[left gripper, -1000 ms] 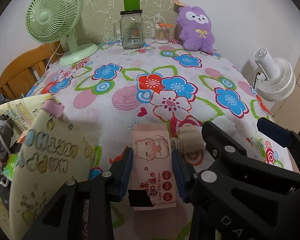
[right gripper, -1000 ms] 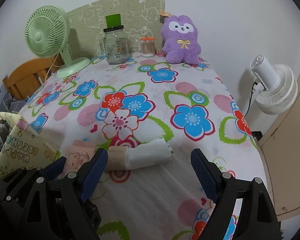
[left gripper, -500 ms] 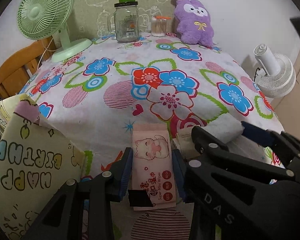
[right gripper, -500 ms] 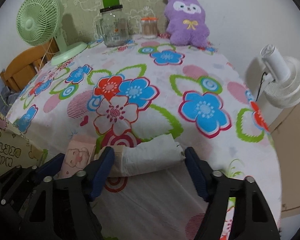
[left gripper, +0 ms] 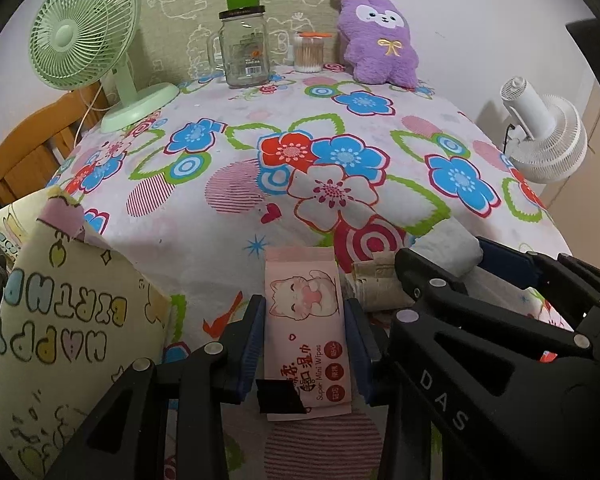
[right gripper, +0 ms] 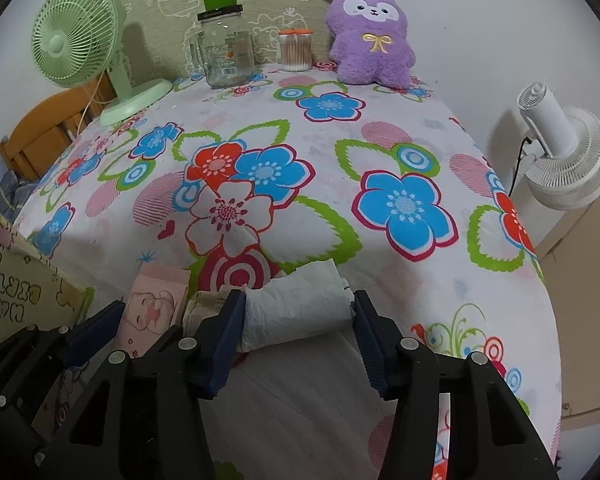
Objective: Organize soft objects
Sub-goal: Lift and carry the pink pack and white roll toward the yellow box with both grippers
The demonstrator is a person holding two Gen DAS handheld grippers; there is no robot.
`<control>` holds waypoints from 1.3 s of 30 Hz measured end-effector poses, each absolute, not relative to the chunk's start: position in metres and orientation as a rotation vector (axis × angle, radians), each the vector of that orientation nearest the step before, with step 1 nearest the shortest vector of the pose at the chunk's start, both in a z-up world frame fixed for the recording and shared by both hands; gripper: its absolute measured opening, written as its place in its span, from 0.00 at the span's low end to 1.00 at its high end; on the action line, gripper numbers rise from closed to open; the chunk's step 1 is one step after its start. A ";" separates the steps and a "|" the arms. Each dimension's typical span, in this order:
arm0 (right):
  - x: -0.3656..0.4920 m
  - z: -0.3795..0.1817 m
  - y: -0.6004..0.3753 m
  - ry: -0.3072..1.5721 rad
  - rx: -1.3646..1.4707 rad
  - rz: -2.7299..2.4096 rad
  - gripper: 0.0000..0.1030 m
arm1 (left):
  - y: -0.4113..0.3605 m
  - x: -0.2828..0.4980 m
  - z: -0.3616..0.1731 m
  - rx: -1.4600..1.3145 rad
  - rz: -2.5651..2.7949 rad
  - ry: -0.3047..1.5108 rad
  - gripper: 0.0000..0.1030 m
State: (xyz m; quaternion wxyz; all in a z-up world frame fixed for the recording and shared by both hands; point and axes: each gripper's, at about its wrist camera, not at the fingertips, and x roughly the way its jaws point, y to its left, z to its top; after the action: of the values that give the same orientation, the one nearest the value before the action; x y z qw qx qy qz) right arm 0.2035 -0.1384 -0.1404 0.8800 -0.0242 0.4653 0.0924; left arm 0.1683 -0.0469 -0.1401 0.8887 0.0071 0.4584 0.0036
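Note:
My left gripper (left gripper: 305, 338) is shut on a pink pack of mini wet wipes (left gripper: 306, 328) with a cat print, at the table's near edge. My right gripper (right gripper: 298, 334) has its blue pads against both ends of a rolled white cloth (right gripper: 298, 306) with a beige end (right gripper: 204, 306), lying just right of the wipes. The roll also shows in the left wrist view (left gripper: 446, 250), partly hidden by the right gripper's black body. The wipes pack also shows in the right wrist view (right gripper: 154, 306).
A yellow "Happy Birthday" bag (left gripper: 60, 320) stands at the near left. At the back of the flowered tablecloth (right gripper: 380, 128) stand a green fan (left gripper: 88, 40), a glass jar (left gripper: 244, 52), a cotton-swab tub (left gripper: 310, 52) and a purple plush (left gripper: 378, 40). A white fan (right gripper: 564, 152) stands off the right edge.
My right gripper moved forward over the rolled cloth and its jaws closed from wide open onto the roll's ends. The left gripper stayed shut on the wipes.

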 end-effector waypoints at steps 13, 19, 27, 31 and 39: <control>0.175 -0.125 -0.149 0.942 -0.025 0.165 0.55 | -0.054 0.143 -0.126 0.014 -0.009 0.916 0.39; 0.161 -0.110 -0.150 0.907 -0.020 0.158 0.55 | -0.055 0.131 -0.113 0.017 -0.011 0.885 0.39; 0.138 -0.089 -0.151 0.850 -0.028 0.148 0.55 | -0.057 0.110 -0.095 0.029 -0.022 0.835 0.39; 0.127 -0.078 -0.153 0.823 -0.026 0.142 0.55 | -0.058 0.101 -0.087 0.031 -0.030 0.823 0.39; 0.105 -0.056 -0.160 0.765 -0.017 0.134 0.55 | -0.063 0.081 -0.066 0.040 -0.048 0.778 0.39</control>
State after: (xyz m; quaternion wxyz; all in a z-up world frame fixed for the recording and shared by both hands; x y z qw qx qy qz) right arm 0.1045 -0.1595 -0.0560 0.9255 -0.0084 0.3730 0.0652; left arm 0.0809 -0.0631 -0.0662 0.9249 0.0194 0.3790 -0.0235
